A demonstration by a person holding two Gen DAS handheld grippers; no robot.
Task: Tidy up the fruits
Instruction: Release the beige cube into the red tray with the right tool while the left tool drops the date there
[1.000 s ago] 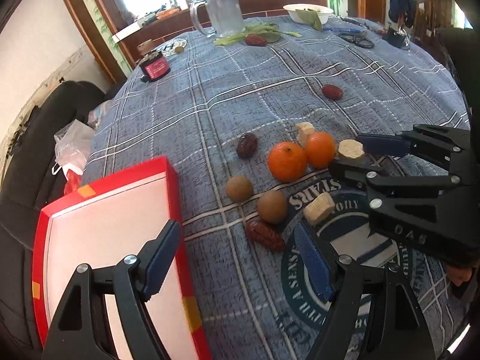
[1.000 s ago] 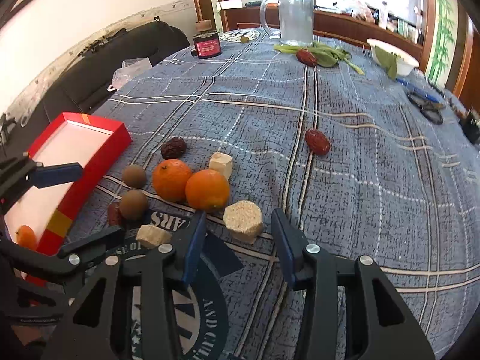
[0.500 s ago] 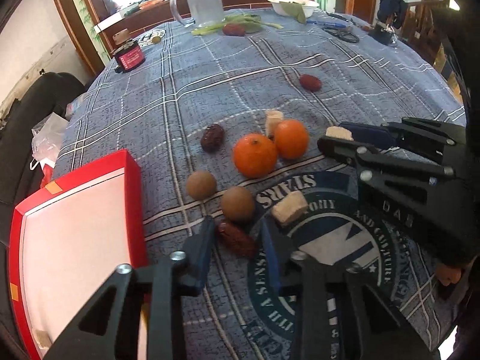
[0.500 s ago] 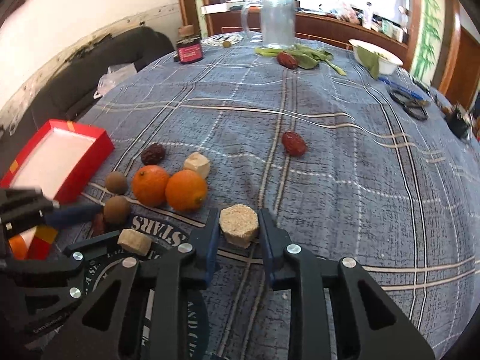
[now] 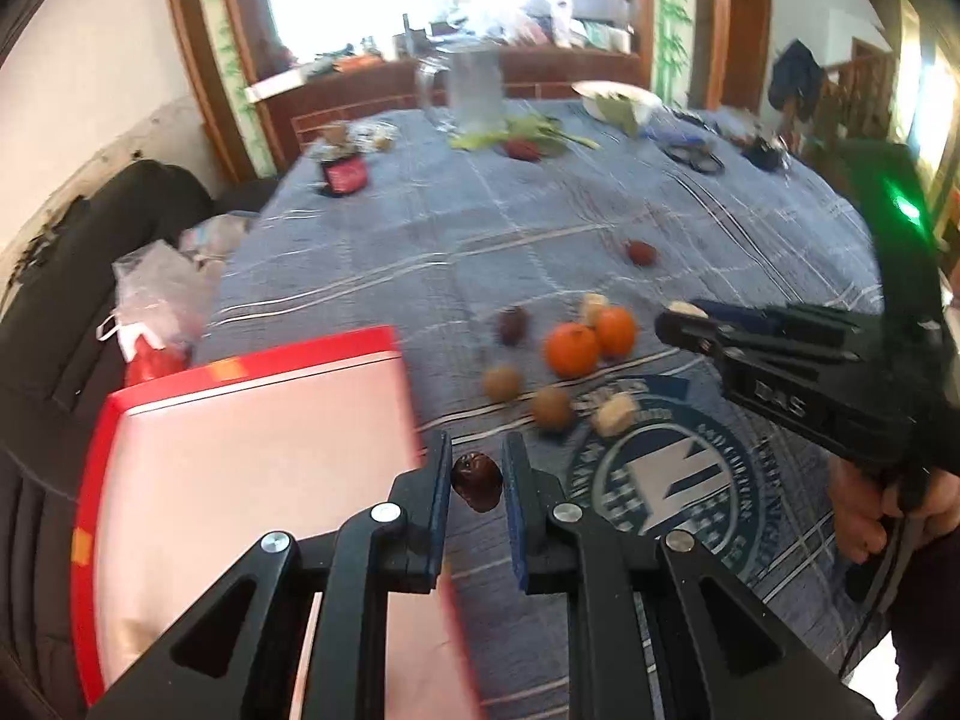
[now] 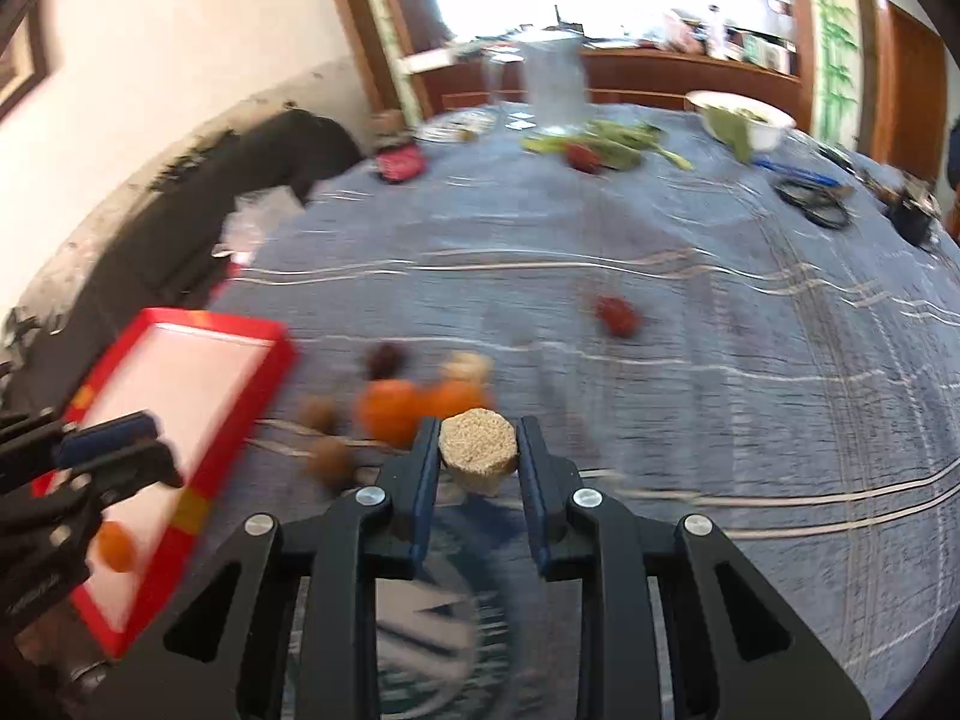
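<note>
The left gripper is closed on a dark red wrinkled date, held just beside the near right edge of the red-rimmed, white-lined cardboard tray. The right gripper is clamped on a tan hexagonal grainy block, lifted, it seems, above the worktop with its blue plaid cloth. Only the left wrist view shows the person's hand on the right gripper's handle and a pale cube beside 2 brown round fruits. Only the right wrist view shows a small orange fruit lying at the tray's near end. Both views show 2 oranges touching mid-worktop, though motion blur softens them.
</note>
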